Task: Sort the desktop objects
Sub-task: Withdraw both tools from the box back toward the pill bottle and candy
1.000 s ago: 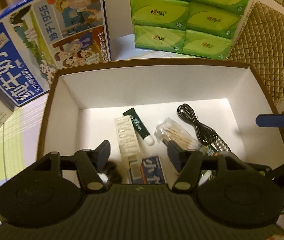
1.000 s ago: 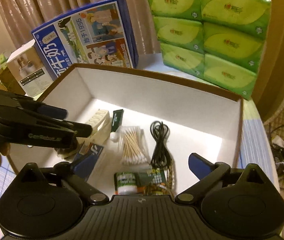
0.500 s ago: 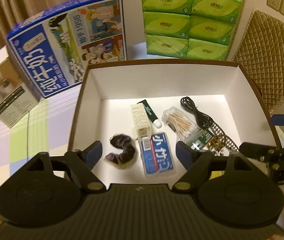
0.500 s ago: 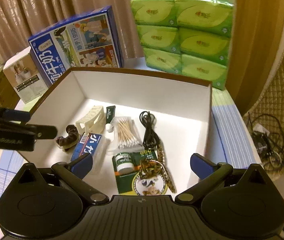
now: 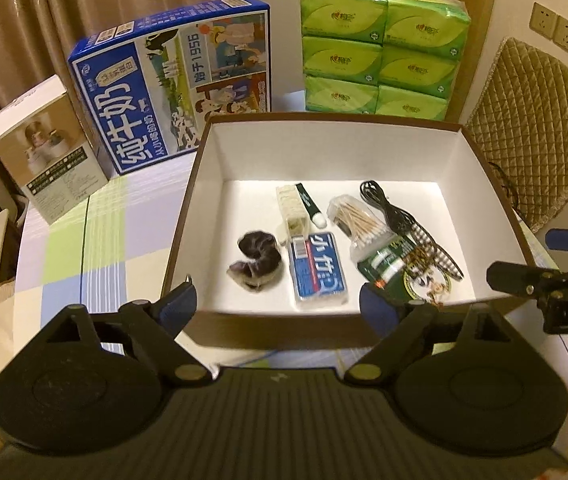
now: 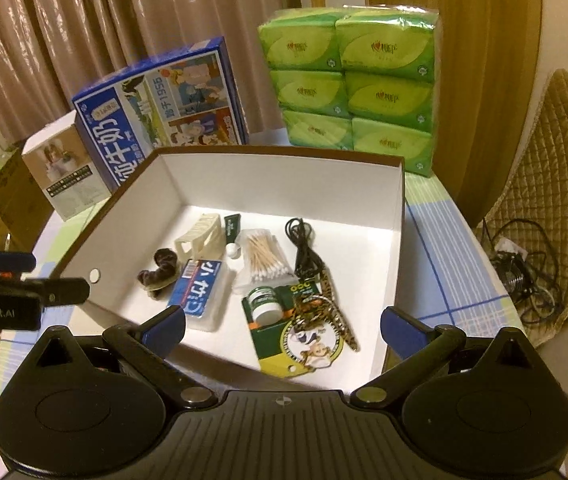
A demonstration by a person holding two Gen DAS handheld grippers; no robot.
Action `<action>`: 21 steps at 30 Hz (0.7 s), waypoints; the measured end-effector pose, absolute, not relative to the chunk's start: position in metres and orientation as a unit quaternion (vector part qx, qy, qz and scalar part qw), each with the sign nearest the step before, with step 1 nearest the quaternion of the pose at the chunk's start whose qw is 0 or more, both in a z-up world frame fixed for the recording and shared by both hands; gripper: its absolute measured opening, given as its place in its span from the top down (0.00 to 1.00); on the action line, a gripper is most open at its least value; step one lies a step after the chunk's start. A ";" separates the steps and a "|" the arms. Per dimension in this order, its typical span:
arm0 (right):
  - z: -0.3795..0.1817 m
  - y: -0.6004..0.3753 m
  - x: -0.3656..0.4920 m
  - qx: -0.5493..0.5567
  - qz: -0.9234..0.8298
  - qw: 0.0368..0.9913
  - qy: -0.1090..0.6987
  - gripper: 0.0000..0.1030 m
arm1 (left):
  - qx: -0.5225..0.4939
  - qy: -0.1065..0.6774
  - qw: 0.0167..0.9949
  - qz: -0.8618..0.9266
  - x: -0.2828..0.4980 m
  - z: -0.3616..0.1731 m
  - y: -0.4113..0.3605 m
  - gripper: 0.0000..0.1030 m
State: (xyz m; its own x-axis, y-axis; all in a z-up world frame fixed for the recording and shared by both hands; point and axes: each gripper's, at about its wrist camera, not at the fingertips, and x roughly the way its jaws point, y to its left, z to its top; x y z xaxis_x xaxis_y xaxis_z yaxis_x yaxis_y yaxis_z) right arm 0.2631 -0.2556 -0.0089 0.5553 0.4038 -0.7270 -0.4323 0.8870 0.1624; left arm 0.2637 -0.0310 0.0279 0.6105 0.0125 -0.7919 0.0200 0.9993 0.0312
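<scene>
A brown box with a white inside (image 5: 336,148) (image 6: 284,184) holds a dark scrunchie (image 5: 258,258) (image 6: 158,270), a cream hair claw (image 5: 291,210) (image 6: 200,236), a green tube (image 5: 310,208), a blue-and-white pack (image 5: 318,270) (image 6: 200,290), cotton swabs (image 5: 358,222) (image 6: 264,258), a black cable (image 5: 384,206) (image 6: 304,244), a green card with a small jar (image 6: 272,312) and a leopard-print clip (image 6: 332,300). My left gripper (image 5: 278,306) is open and empty, above the box's near wall. My right gripper (image 6: 282,326) is open and empty, above the box's near right corner.
A blue milk carton (image 5: 172,92) and a small white box (image 5: 44,152) stand left of the box. Stacked green tissue packs (image 5: 380,48) stand behind it. A checked tablecloth (image 5: 96,248) covers the table. A quilted chair (image 5: 540,140) and floor cables (image 6: 524,272) are at the right.
Both grippers have pulled back and up out of the box. The scrunchie, earlier between my left fingers, now lies free on the box floor.
</scene>
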 end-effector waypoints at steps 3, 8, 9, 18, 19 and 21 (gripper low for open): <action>-0.004 -0.255 0.250 -0.014 0.242 0.882 0.404 0.02 | 0.018 0.441 0.897 0.000 0.250 0.029 -0.031 0.16; 0.002 -0.256 0.230 -0.014 0.247 0.885 0.395 0.02 | 0.017 0.437 0.899 0.001 0.230 0.032 -0.031 0.15; 0.003 -0.256 0.227 -0.013 0.248 0.885 0.394 0.02 | 0.016 0.436 0.900 0.001 0.227 0.032 -0.032 0.15; 0.006 -0.258 0.199 -0.018 0.253 0.885 0.391 0.02 | 0.014 0.439 0.899 0.001 0.195 0.029 -0.033 0.14; 0.006 -0.258 0.196 -0.018 0.254 0.885 0.391 0.02 | 0.014 0.440 0.898 0.001 0.192 0.028 -0.033 0.14; 0.006 -0.258 0.191 -0.019 0.255 0.884 0.391 0.02 | 0.014 0.441 0.897 0.001 0.186 0.027 -0.033 0.14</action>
